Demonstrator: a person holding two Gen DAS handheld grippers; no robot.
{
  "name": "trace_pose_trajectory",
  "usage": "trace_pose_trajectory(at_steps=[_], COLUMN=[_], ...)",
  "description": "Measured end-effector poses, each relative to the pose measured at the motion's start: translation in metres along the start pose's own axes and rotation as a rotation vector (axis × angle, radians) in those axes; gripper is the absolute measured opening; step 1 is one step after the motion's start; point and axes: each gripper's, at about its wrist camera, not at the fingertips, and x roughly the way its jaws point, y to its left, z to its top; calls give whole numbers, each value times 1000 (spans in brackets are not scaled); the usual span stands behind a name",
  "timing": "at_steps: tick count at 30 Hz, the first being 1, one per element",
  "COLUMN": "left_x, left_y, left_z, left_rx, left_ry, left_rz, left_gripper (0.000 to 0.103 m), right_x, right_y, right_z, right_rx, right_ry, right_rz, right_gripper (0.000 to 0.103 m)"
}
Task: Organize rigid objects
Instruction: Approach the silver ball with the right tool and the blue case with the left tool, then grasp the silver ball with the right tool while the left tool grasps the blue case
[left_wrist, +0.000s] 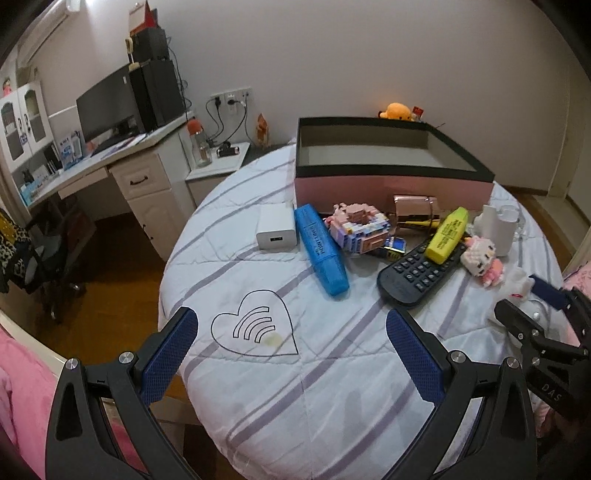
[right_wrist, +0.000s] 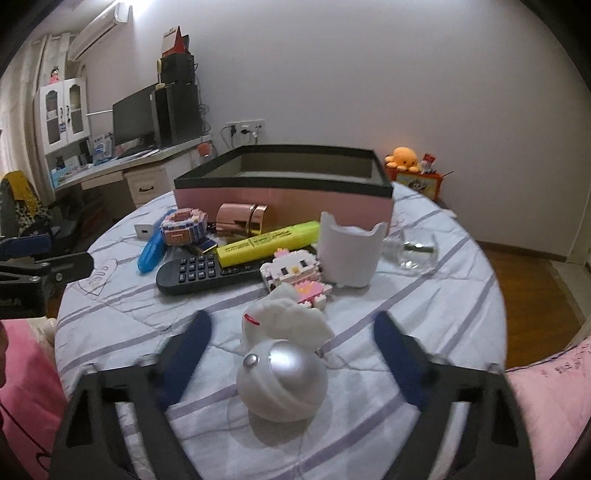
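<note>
A pink box with a black rim (left_wrist: 388, 182) stands open at the far side of the round table; it also shows in the right wrist view (right_wrist: 280, 199). In front of it lie a white charger (left_wrist: 276, 229), a blue highlighter (left_wrist: 322, 250), a block toy (left_wrist: 358, 227), a black remote (left_wrist: 417, 273), a yellow highlighter (left_wrist: 447, 235) and a kitty block figure (right_wrist: 291, 267). My left gripper (left_wrist: 291, 354) is open above the heart print. My right gripper (right_wrist: 291, 343) is open around a silver-and-white winged ball (right_wrist: 282, 373).
A white cup (right_wrist: 349, 254) and a clear glass piece (right_wrist: 410, 253) sit right of the pile. A rose-gold holder (right_wrist: 245, 218) leans by the box. A desk with a monitor (left_wrist: 107, 107) stands at the left. The table edge (left_wrist: 173, 258) drops to a wooden floor.
</note>
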Motion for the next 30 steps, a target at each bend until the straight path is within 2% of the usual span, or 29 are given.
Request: trace_pose_trajectory(at_steps=[2, 6, 10, 18, 21, 24, 30], left_x=[10, 30, 55, 100, 109, 110, 100], left_y=[3, 8, 4, -10, -1, -1, 5], left_z=[3, 12, 23, 33, 34, 35, 33], left_rx=[0, -27, -33, -3, -62, -50, -29], left_ry=[16, 37, 62, 125, 140, 129, 70], left_rz=[14, 21, 13, -8, -62, -75, -113], left_gripper=[103, 103, 103, 103, 103, 101, 57], right_x=[6, 8, 9, 19, 21, 26, 31], right_y=[-1, -5, -12, -27, -29, -30, -31], right_z=[-1, -3, -1, 5, 6, 5, 3], right_rx=[-3, -31, -57, -40, -45, -45, -43], right_ry=[28, 22, 16, 8, 3, 21, 34], right_rz=[39, 85, 34, 23, 23, 24, 27], right_gripper=[56, 55, 55, 55, 55, 55, 55])
